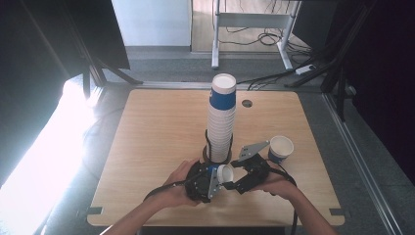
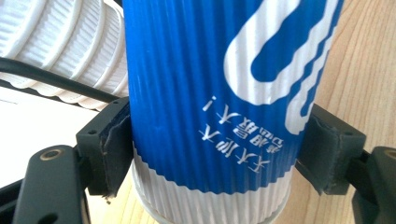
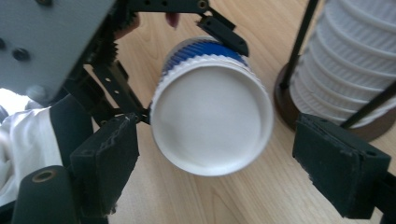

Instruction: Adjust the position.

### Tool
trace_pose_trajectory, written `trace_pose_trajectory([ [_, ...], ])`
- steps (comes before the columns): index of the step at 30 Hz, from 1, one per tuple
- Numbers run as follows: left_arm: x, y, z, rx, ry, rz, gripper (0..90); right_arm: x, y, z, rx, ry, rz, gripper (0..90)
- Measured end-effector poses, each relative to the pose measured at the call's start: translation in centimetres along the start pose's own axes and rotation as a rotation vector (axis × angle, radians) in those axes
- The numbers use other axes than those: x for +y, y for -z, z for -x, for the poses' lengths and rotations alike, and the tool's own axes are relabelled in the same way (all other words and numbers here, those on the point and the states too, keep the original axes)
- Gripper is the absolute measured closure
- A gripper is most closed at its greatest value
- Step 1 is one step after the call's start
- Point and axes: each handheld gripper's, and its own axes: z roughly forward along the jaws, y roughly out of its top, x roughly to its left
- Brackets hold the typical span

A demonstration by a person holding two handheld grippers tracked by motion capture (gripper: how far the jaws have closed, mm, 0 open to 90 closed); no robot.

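A blue and white ribbed paper cup (image 1: 224,172) lies on its side just above the table, near the front edge. My left gripper (image 2: 219,149) is shut on it, and both pads (image 2: 112,144) press its blue wall (image 2: 210,93). In the right gripper view the cup's white end (image 3: 210,126) faces the camera. My right gripper (image 3: 224,154) is open, with its pads (image 3: 341,163) standing either side of that end, apart from it. In the high view the left gripper (image 1: 218,177) and the right gripper (image 1: 234,182) meet at the cup.
A tall stack of the same cups (image 1: 221,117) stands in a dark wire holder (image 3: 285,107) just behind the grippers. A single cup (image 1: 281,148) stands upright to the right. The wooden table (image 1: 161,122) has a round cable hole (image 1: 247,103) at the back.
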Motion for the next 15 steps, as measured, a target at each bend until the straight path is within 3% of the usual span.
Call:
trace_pose_trajectory([
  [10,0.4,0.1,0.1,0.007,-0.014,0.014,21.2,0.2,-1.7,0.2,0.023,-0.008,-0.042,15.2],
  [15,0.4,0.3,0.1,0.01,-0.022,0.023,21.2,0.2,-2.2,0.3,0.035,-0.011,-0.04,22.0],
])
